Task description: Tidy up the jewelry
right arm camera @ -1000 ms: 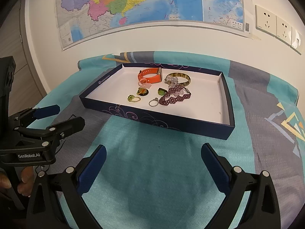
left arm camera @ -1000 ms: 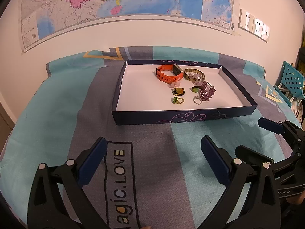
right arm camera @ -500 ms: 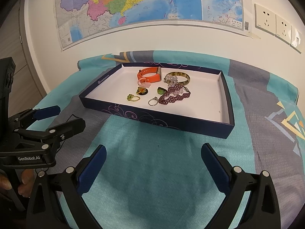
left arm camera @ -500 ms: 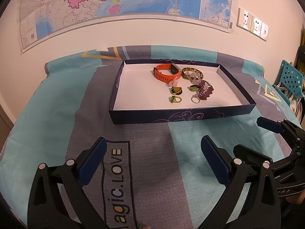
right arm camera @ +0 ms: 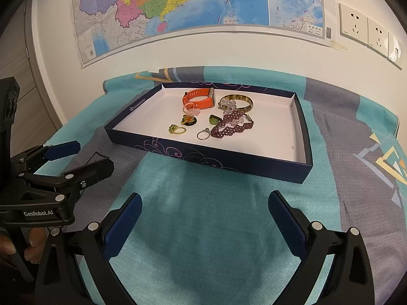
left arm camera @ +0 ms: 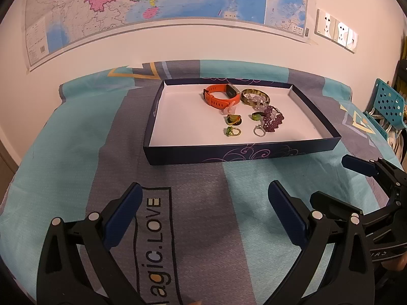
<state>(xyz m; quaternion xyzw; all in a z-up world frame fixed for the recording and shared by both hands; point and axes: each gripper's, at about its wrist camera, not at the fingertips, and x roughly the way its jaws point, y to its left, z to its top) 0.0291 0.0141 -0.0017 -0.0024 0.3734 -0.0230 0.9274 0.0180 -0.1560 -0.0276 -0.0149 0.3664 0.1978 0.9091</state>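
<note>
Both grippers edge nearer the tray (left arm camera: 241, 153) | left gripper (left arm camera: 203, 213), right gripper (right arm camera: 203, 216) wide, empty | silver ring (right arm camera: 203, 134) light, slippery: pinch band

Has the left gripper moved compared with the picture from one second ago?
Yes. In the left wrist view the box sits slightly higher and smaller against the gripper's fingers, so the left gripper has drawn back a little.

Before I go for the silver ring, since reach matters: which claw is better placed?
Probably right. The silver ring lies toward the tray's right half, roughly ahead of the open right claw.
</note>
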